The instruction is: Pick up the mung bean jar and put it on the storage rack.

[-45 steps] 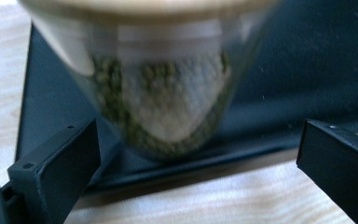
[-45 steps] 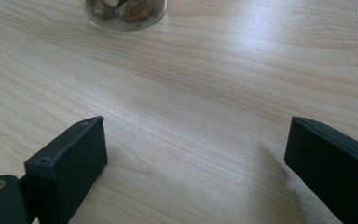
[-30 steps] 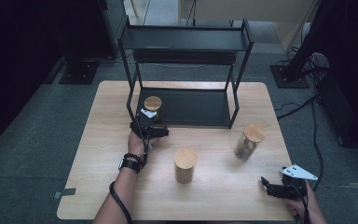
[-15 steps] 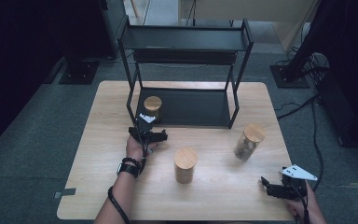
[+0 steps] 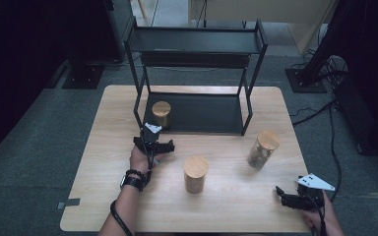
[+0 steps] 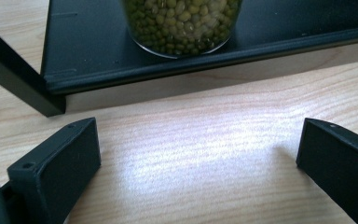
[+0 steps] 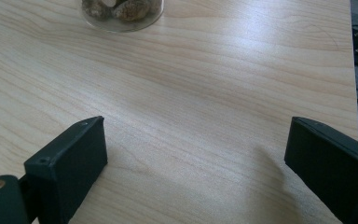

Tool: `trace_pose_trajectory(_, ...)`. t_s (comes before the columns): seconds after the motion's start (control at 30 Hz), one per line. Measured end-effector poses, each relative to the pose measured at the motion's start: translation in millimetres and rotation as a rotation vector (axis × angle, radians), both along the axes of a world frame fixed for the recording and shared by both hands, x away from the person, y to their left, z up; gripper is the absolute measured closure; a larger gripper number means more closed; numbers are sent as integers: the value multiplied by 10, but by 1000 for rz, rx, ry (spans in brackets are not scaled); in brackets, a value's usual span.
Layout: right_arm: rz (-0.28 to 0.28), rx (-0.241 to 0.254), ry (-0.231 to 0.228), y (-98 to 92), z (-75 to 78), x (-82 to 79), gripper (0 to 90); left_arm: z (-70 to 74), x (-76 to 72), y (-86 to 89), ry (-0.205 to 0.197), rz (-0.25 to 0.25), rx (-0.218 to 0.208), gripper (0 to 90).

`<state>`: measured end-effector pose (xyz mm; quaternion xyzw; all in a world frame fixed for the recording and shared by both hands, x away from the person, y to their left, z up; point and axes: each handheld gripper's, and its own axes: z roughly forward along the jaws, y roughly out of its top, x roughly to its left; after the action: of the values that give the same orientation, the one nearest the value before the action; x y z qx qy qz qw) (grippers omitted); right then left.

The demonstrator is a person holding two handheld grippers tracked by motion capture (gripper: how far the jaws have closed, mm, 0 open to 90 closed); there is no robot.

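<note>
A glass jar of green beans with a wooden lid (image 5: 161,114) stands at the left end of the black rack's lower shelf (image 5: 204,114). My left gripper (image 5: 153,143) hovers just in front of it over the table, open and holding nothing. In the left gripper view the jar (image 6: 182,23) sits straight ahead on the shelf edge (image 6: 121,65), beyond the open left gripper (image 6: 198,154). My right gripper (image 5: 291,197) rests at the table's near right corner, open and empty. In the right gripper view bare wood lies between the jaws of the right gripper (image 7: 196,154).
A second wooden-lidded jar (image 5: 196,173) stands mid-table. A third jar (image 5: 263,149) stands toward the right, and its base (image 7: 121,11) shows ahead of the right gripper. The rack's upper shelf (image 5: 197,42) overhangs the lower one. The wooden table (image 5: 103,167) ends near both hands.
My left gripper has drawn back a little from the shelf and the bean jar, toward the person. The right gripper has stayed put.
</note>
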<state>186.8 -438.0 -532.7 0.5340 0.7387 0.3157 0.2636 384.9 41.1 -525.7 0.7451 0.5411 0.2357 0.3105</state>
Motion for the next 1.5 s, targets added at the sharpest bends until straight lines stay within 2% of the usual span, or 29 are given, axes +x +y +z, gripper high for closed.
trace_pose_trajectory(0.5,-6,2,2,-2,0,1,51,-1,-137,86,0,-30,3,0)
trace_pose_trajectory(1.5,-15,-2,-1,-1,0,-1,51,-3,-380,253,0,-47,4,0)
